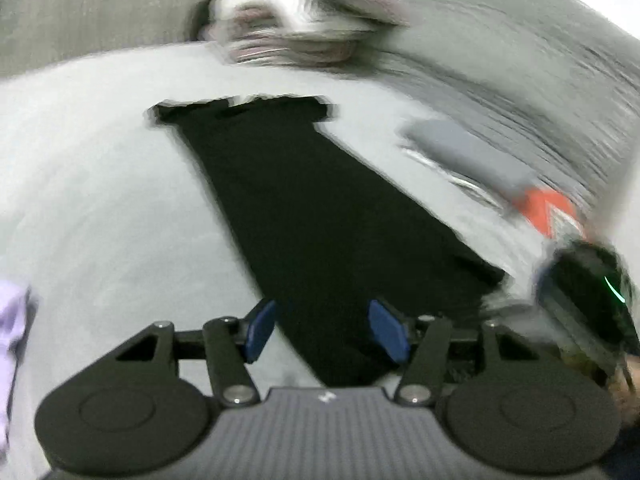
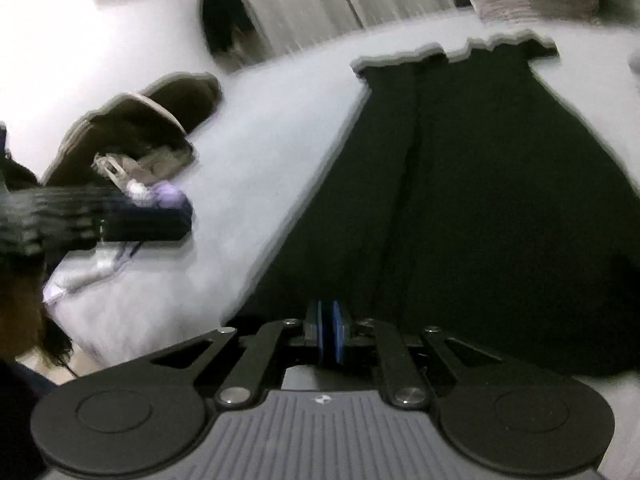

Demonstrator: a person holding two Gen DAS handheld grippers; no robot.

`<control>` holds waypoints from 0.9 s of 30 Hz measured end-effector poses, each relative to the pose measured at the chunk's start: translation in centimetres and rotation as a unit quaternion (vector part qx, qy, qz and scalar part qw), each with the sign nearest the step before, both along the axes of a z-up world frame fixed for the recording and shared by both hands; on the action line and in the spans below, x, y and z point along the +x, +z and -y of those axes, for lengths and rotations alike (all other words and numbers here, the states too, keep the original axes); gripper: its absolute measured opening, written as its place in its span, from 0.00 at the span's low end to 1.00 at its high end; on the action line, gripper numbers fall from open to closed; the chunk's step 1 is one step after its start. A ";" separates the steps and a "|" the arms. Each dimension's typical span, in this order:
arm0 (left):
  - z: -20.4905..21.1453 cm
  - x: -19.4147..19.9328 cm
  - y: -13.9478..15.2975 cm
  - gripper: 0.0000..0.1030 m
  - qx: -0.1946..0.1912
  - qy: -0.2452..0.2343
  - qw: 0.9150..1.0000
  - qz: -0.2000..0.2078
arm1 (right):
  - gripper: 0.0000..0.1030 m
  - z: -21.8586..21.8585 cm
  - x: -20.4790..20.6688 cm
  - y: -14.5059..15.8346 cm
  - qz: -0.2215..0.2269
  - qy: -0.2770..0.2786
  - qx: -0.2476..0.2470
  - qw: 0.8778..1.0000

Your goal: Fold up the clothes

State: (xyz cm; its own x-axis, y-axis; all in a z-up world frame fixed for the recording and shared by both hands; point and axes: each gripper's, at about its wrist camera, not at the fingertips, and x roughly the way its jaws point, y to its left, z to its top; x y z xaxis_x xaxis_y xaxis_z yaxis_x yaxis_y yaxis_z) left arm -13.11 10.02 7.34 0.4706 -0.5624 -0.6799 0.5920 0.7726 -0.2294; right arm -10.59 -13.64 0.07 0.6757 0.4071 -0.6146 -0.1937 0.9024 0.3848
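A black garment [image 1: 304, 208] lies flat on the pale grey surface [image 1: 100, 184], folded lengthwise into a long strip. My left gripper [image 1: 324, 332] is open, its blue pads on either side of the strip's near end, just above it. In the right wrist view the same black garment [image 2: 480, 184] shows a lengthwise fold line. My right gripper [image 2: 329, 336] is shut at the garment's near edge; whether cloth is pinched between the pads I cannot tell. The right gripper's body [image 1: 588, 296] shows blurred at the right of the left wrist view.
A pile of pink and white clothes [image 1: 296, 20] lies at the far edge. A grey folded item [image 1: 468, 152] and an orange item [image 1: 552, 208] lie to the right. Lilac cloth [image 1: 12, 332] is at the left. Brown slippers [image 2: 140, 128] sit left in the right wrist view.
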 end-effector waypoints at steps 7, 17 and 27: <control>4.0 1.0 -1.1 0.52 0.048 0.029 0.998 0.024 | 0.18 3.9 -3.5 3.0 0.016 -0.041 0.033 0.998; 9.3 1.4 -5.1 0.69 0.120 0.023 0.992 -0.009 | 0.24 11.6 -4.3 1.3 -0.046 -0.214 -0.025 0.975; 7.2 1.0 -5.0 0.67 0.135 0.026 0.990 -0.016 | 0.27 15.8 -6.9 1.5 -0.035 -0.270 0.087 0.958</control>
